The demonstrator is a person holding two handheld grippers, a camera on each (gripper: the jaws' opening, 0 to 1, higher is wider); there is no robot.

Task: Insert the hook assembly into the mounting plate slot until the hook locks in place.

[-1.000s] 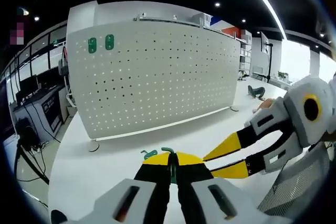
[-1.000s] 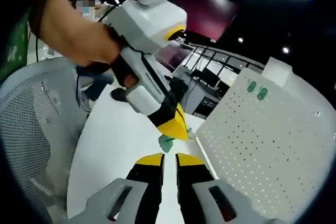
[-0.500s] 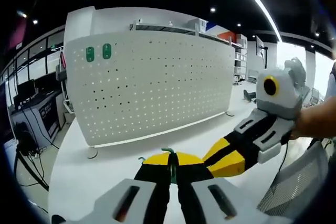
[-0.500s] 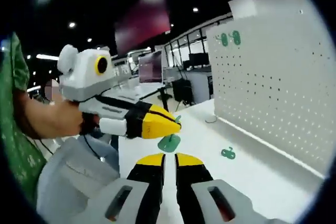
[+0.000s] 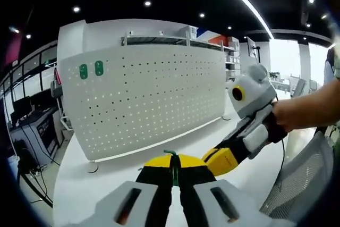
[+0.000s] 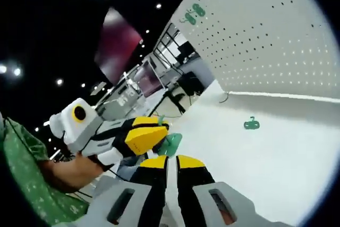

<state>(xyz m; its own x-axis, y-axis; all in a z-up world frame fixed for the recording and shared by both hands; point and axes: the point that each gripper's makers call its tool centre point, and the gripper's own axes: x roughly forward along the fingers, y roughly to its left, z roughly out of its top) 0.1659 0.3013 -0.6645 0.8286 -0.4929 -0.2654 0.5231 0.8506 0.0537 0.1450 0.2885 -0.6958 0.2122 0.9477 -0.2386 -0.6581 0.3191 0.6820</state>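
Left tool (image 5: 174, 162): jaws pressed together at 6 o'clock in the left gripper view, clenched on a thin green hook assembly (image 5: 170, 159) whose top peeks out between the yellow tips. In the right gripper view this tool (image 6: 159, 129) comes in from 9 o'clock, the green piece (image 6: 171, 143) hanging at its tip.
Right tool (image 6: 168, 162): yellow tips drawn together at 6 o'clock in the right gripper view; whether anything sits between them I cannot tell. In the left gripper view it (image 5: 212, 159) enters from 3 o'clock, held by a hand (image 5: 303, 112), its tip just beside the left tool's tip.
Hook assembly, direction: the sliver in the left gripper view runs along the jaws, toward 12 o'clock; its full shape is hidden.
Pegboard (image 5: 154, 97): white perforated mounting plate standing upright on the white surface (image 5: 95, 182), filling 10 to 2 o'clock. Two green plates (image 5: 91, 69) sit side by side near its upper left corner.
Loose green part (image 6: 252, 124): lies flat on the surface at 3 o'clock in the right gripper view, near the pegboard's foot.
Writing: none readable.
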